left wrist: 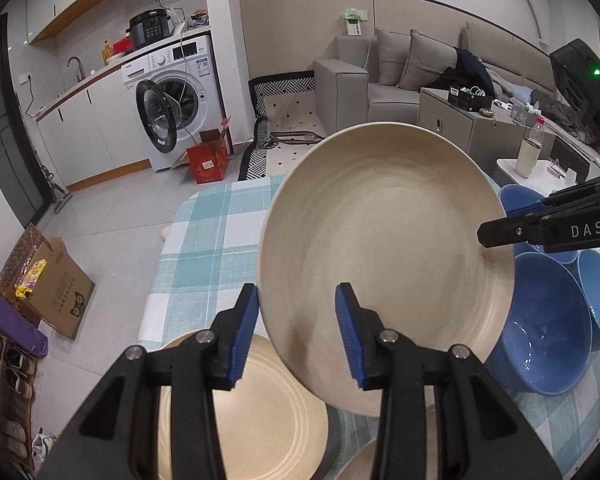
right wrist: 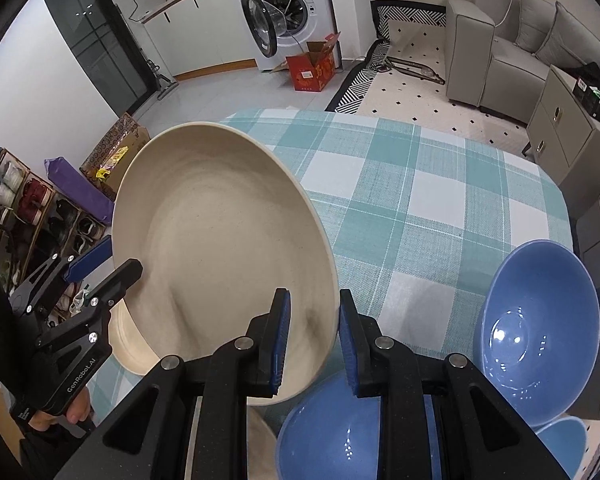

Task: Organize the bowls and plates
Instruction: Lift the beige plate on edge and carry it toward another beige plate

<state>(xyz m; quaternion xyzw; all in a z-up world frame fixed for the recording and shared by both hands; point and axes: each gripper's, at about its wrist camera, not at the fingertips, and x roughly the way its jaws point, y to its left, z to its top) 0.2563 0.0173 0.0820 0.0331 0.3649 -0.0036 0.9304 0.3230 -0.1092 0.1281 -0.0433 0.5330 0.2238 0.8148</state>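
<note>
The large round beige plate (right wrist: 220, 256) was held tilted above the teal checked tablecloth (right wrist: 420, 200), its opposite rim edges clamped between the pads of the left gripper (left wrist: 297, 334) and the right gripper (right wrist: 314, 340).

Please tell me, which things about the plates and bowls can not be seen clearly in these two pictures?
- Left wrist view: the raised plate hides the table behind it; the flat plate is partly behind the left hand-held gripper.
- Left wrist view: the bowls overlap and are cut by the right edge, so their number is unclear.
- Right wrist view: the right hand-held gripper covers the near bowl; the bottom edge cuts it.
</note>
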